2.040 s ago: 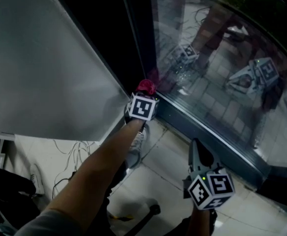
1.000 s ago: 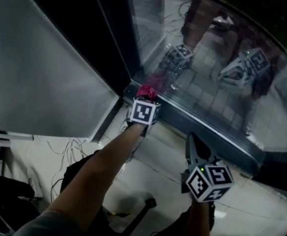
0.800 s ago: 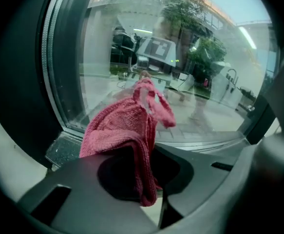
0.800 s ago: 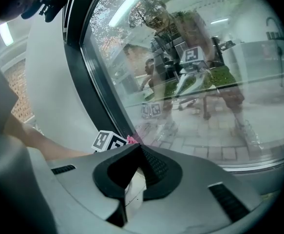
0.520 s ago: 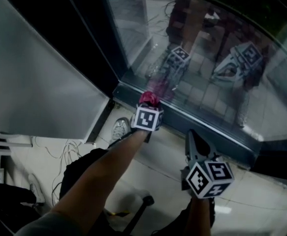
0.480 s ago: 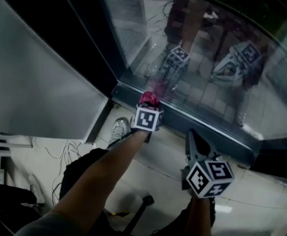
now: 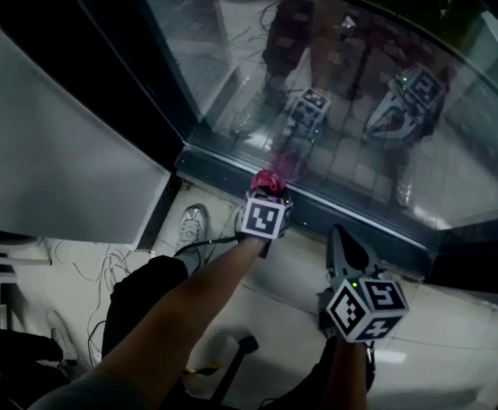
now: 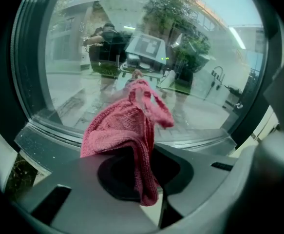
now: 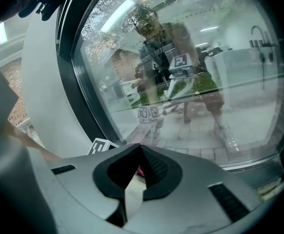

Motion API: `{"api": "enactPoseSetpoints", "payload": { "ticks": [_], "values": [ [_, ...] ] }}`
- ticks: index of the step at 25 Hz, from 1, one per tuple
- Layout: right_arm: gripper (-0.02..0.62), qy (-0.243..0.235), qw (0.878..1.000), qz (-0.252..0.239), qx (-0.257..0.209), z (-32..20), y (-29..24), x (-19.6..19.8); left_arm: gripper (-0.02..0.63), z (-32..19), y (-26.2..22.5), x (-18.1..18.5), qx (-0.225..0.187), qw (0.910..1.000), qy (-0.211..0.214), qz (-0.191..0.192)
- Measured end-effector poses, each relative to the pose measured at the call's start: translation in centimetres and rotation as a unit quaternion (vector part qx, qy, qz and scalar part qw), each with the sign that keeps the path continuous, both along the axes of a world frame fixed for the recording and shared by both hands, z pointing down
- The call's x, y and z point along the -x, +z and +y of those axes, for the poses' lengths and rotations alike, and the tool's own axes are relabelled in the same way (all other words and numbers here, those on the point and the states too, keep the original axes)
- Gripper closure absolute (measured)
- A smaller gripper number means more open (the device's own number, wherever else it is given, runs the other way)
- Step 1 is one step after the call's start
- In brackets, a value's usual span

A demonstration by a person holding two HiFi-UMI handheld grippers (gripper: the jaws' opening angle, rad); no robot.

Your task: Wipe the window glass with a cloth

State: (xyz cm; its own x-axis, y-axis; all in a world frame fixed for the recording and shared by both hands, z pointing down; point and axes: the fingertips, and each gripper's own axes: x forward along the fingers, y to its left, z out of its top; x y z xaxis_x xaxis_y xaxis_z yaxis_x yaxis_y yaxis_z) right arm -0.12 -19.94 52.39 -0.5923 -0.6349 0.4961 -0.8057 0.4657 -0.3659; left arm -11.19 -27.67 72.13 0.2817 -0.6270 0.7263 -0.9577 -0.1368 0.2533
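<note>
Pink terry cloth [image 8: 127, 130]: soft, light and limp, likely grippy on dry glass. It is bunched at the low edge of the large clear window glass [image 7: 351, 126], just above the dark metal bottom frame [image 7: 223, 178]. The tip looks pressed to the pane, though contact is hard to confirm through the reflections.

Left gripper [image 8: 150, 150]: jaws clamped on the cloth's bunched middle, with a wad sticking out ahead and a tail hanging below. That looks like a good hold, since fabric rather than jaw meets the glass. The pane is stiff, smooth and breakable, so pressure should stay moderate.

Right gripper [image 9: 141, 147]: jaws closed together with nothing in them, held back from the glass, to the right of the left gripper.

Writing: no brand or label is readable, only black-and-white square markers on the gripper cubes.
</note>
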Motion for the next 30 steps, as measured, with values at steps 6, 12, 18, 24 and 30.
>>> {"api": "enactPoseSetpoints", "payload": {
  "ticks": [6, 12, 18, 24, 30],
  "values": [
    [0.604, 0.024, 1.0, -0.006, -0.007, 0.0, -0.9, -3.1, 0.551, 0.5, 0.1, -4.5, 0.004, 0.9998, 0.021, -0.001],
    [0.604, 0.056, 0.998, -0.002, -0.012, 0.3, -1.8, -7.6, 0.552, 0.7, -0.1, -9.4, 0.004, 0.9993, 0.036, 0.012],
    [0.604, 0.081, 0.997, -0.003, -0.017, 0.7, -2.7, -11.4, 0.551, 1.2, -0.4, -15.1, 0.003, 0.9975, 0.066, 0.024],
    [0.604, 0.104, 0.994, -0.004, -0.017, 1.6, -3.1, -14.9, 0.552, 1.5, -0.6, -19.9, 0.012, 0.9963, 0.073, 0.044],
    [0.604, 0.126, 0.992, -0.015, -0.028, 2.4, -3.2, -18.8, 0.552, 1.8, -0.3, -24.3, 0.013, 0.9948, 0.091, 0.045]
  ]
}}
